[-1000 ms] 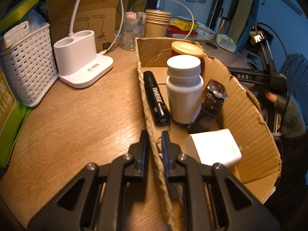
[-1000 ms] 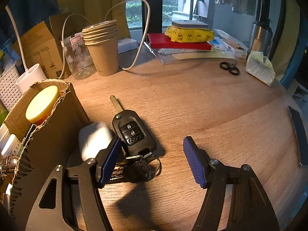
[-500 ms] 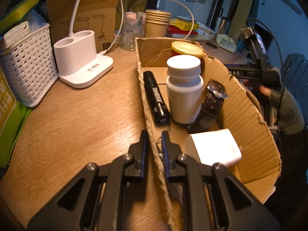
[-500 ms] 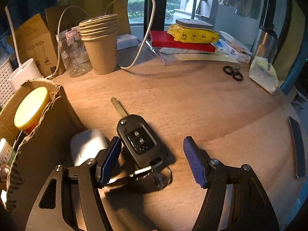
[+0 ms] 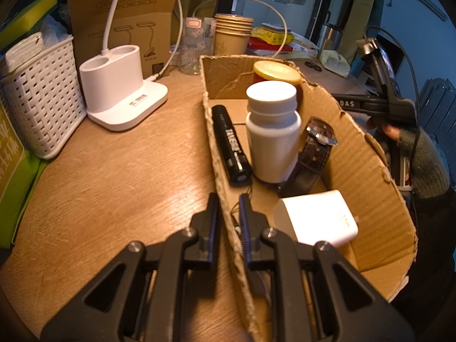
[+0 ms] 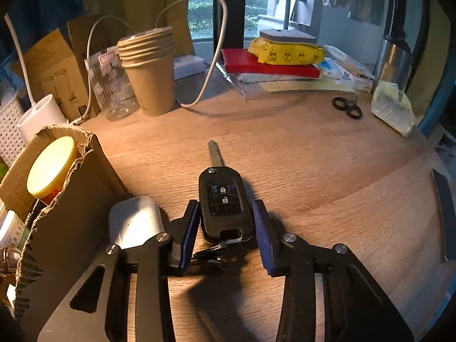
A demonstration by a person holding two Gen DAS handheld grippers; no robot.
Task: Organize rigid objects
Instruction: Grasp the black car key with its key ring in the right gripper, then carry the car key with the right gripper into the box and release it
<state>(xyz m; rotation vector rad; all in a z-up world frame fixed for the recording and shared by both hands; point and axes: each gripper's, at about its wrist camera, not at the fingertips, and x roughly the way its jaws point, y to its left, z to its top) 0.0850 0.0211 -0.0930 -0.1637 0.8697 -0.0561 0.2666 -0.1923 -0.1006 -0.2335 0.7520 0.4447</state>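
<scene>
Right jaws closing around the car key; left jaws clamped on the box wall.

At lower centre of the right view, the right gripper (image 6: pixel 225 225) has just been narrowing its jaws; the key (image 6: pixel 223 202) lies on the desk (image 6: pixel 327 176) between the blue pads, which stand just beside its sides, contact unclear. A white case (image 6: pixel 134 222) sits left of it. At the bottom of the left view, the left gripper (image 5: pixel 229 213) pinches the box (image 5: pixel 356 154) wall; inside the box are a bottle (image 5: pixel 272 131), torch (image 5: pixel 230 145) and watch (image 5: pixel 316 145).
</scene>
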